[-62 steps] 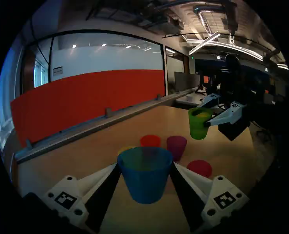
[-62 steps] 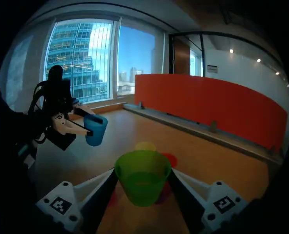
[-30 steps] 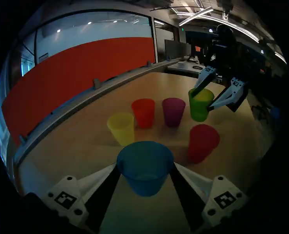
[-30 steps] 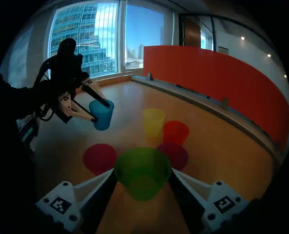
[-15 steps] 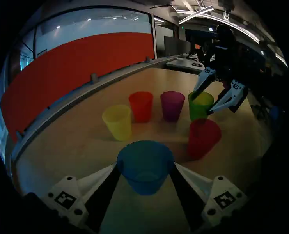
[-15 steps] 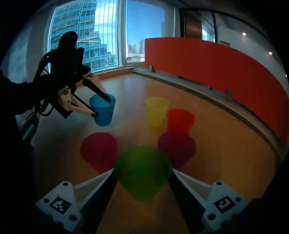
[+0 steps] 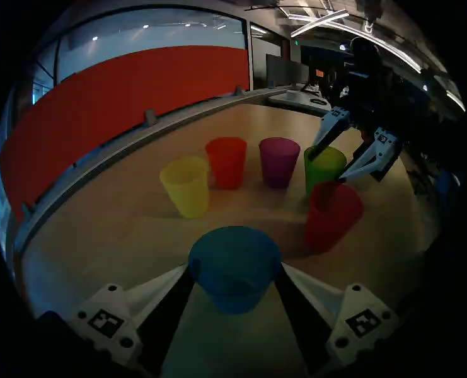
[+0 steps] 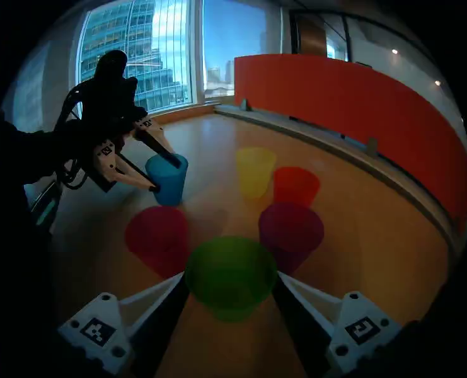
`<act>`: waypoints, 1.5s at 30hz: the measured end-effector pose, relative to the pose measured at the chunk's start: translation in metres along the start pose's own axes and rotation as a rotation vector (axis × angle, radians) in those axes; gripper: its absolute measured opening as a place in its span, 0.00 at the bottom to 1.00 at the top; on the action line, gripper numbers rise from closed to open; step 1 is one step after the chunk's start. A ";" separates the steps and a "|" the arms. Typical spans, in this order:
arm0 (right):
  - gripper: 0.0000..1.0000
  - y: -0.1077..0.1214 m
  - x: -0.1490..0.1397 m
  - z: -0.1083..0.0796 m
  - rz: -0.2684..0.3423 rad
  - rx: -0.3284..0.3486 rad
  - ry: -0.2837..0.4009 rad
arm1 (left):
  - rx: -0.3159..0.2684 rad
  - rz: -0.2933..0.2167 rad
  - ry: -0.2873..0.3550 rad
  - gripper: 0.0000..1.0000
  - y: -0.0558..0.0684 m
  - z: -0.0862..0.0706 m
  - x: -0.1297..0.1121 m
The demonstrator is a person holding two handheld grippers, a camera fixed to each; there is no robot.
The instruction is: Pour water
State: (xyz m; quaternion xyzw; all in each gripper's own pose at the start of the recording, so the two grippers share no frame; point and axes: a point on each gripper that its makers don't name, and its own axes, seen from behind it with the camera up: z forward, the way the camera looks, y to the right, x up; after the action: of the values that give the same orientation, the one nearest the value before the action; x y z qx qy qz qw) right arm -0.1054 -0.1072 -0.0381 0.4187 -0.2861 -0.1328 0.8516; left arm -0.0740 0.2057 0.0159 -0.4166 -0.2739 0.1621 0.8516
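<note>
My left camera is riding low and close behind my left claw (image 7: 234, 274), facing across the table (image 7: 126, 233) toward its orange partition (image 7: 107, 94) edge. My right camera is riding behind my right claw (image 8: 231, 277), facing toward the window (image 8: 138, 57) edge. Both are sharing the table's middle, from blue cup (image 7: 234, 286) to green cup (image 8: 231, 290).

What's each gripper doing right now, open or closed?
Left gripper: closed, holding the blue cup.
Right gripper: closed, holding the green cup.
</note>
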 end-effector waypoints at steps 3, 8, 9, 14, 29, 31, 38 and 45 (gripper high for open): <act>0.91 0.000 -0.001 0.000 -0.001 -0.002 -0.001 | -0.002 -0.003 -0.001 0.86 0.001 0.002 -0.002; 0.91 0.002 0.000 0.000 -0.001 -0.007 -0.001 | -0.002 -0.002 0.002 0.86 0.002 0.000 -0.004; 0.91 0.002 0.000 0.000 -0.002 -0.008 0.000 | -0.002 -0.003 0.002 0.86 0.003 0.000 -0.005; 0.91 0.002 0.000 -0.001 -0.002 -0.009 0.002 | 0.003 0.003 -0.006 0.86 0.002 -0.003 -0.010; 0.91 0.002 0.001 0.001 -0.004 -0.013 0.007 | 0.024 0.065 -0.055 0.93 0.000 0.004 -0.020; 0.91 0.002 0.001 0.001 -0.003 -0.013 0.007 | 0.022 0.066 -0.059 0.93 0.001 0.005 -0.021; 0.91 0.002 -0.002 0.003 0.005 -0.013 0.008 | 0.021 0.045 -0.064 0.93 -0.001 0.003 -0.023; 0.91 0.003 -0.003 0.004 0.017 -0.010 0.017 | 0.026 0.044 -0.064 0.93 0.000 -0.001 -0.024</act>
State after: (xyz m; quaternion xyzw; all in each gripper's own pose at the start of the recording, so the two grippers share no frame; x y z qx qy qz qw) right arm -0.1107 -0.1068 -0.0351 0.4131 -0.2816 -0.1236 0.8572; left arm -0.0919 0.1928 0.0078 -0.4060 -0.2896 0.1973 0.8440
